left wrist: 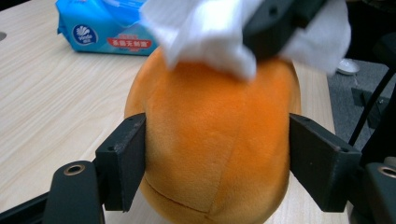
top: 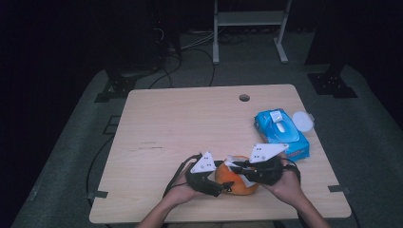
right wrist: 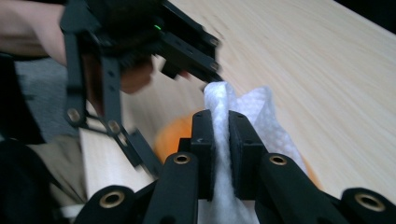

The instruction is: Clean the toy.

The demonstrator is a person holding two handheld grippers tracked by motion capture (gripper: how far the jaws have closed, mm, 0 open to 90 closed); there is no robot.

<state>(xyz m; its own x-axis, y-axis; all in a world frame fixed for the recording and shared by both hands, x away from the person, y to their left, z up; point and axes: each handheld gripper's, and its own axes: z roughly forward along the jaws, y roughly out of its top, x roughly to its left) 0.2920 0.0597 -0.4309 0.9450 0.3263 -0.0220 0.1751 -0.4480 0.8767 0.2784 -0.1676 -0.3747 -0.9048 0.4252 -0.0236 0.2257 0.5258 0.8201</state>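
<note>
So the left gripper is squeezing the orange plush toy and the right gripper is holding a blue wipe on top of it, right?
Almost. The wipe is white, not blue, as the right gripper view shows; the blue thing is the wipes pack. The left gripper does squeeze the orange plush toy, and the right gripper holds the wipe on it.

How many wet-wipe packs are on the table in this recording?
1. The blue wet-wipe pack lies near the table's right edge, its lid flipped open, beyond the orange plush toy. More sheets may be inside; one white wipe is already out.
</note>
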